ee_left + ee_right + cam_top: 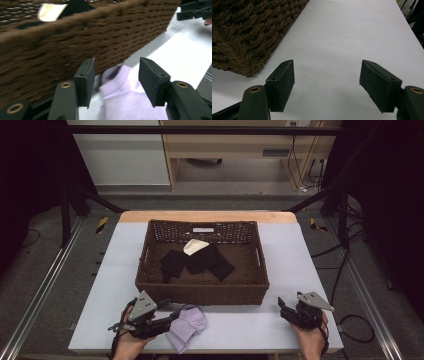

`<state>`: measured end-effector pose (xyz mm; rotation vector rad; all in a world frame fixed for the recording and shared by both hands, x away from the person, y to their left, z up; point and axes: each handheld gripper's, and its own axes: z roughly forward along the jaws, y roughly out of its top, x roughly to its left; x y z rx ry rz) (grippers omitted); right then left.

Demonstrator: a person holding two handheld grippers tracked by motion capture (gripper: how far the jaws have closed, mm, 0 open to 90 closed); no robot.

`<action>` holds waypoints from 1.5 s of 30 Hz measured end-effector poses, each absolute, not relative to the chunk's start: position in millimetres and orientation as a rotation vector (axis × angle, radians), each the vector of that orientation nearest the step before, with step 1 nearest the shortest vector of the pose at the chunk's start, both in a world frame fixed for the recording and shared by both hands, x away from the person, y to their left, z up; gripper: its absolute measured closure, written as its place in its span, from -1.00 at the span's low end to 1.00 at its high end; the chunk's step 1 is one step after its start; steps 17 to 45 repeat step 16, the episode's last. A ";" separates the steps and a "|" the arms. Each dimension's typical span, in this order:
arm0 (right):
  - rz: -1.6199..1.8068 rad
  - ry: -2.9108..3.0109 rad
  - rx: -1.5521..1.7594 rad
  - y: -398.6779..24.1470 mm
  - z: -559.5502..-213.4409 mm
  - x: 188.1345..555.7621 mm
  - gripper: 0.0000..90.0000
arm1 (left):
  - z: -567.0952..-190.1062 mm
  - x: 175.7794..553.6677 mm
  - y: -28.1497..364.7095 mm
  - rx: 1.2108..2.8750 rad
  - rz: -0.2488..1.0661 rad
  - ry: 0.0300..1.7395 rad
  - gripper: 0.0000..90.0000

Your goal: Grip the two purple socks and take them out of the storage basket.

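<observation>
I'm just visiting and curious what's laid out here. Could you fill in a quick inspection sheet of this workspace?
Surface: white table, wooden strip along the far edge.
Job's things: lilac cloth lies on the table in front of the brown wicker basket; dark garments and a cream piece lie inside.
Clutter: nothing seen.
Grippers: left tongs open, lilac cloth below and between the jaws, pads not pressing it; right tongs open above bare table.
Cables: one trails from the right tongs; more on the floor to the right.
Surroundings: black frame bars, wooden furniture behind.
</observation>
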<state>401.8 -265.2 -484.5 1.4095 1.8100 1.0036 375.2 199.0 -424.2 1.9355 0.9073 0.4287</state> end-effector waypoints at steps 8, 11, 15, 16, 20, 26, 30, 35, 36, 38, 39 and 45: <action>1.004 1.794 1.411 -267.0 -482.4 402.1 -0.42 | -424.3 372.0 235.3 1.930 0.463 0.972 -0.21; 1.004 1.791 1.417 -267.5 -481.6 402.2 -0.44 | -421.0 371.3 249.5 1.905 0.466 0.992 -0.27; 1.003 1.786 1.420 -268.2 -480.4 401.4 -0.47 | -415.3 372.5 263.5 1.871 0.478 1.015 -0.36; 1.004 1.786 1.420 -268.3 -480.3 401.4 -0.48 | -413.2 373.6 267.1 1.859 0.482 1.020 -0.37; 1.004 1.786 1.420 -268.3 -480.3 401.4 -0.48 | -413.2 373.6 267.1 1.859 0.482 1.020 -0.37; 1.004 1.786 1.420 -268.3 -480.3 401.4 -0.48 | -413.2 373.6 267.1 1.859 0.482 1.020 -0.37; 1.004 1.786 1.420 -268.3 -480.3 401.4 -0.48 | -413.2 373.6 267.1 1.859 0.482 1.020 -0.37; 1.004 1.786 1.420 -268.3 -480.3 401.4 -0.48 | -413.2 373.6 267.1 1.859 0.482 1.020 -0.37; 1.004 1.786 1.420 -268.3 -480.3 401.4 -0.48 | -413.2 373.6 267.1 1.859 0.482 1.020 -0.37; 1.004 1.786 1.420 -268.3 -480.3 401.4 -0.48 | -413.2 373.6 267.1 1.859 0.482 1.020 -0.37; 1.004 1.786 1.420 -268.3 -480.3 401.4 -0.48 | -413.2 373.6 267.1 1.859 0.482 1.020 -0.37; 1.004 1.786 1.420 -268.3 -480.3 401.4 -0.48 | -413.2 373.6 267.1 1.859 0.482 1.020 -0.37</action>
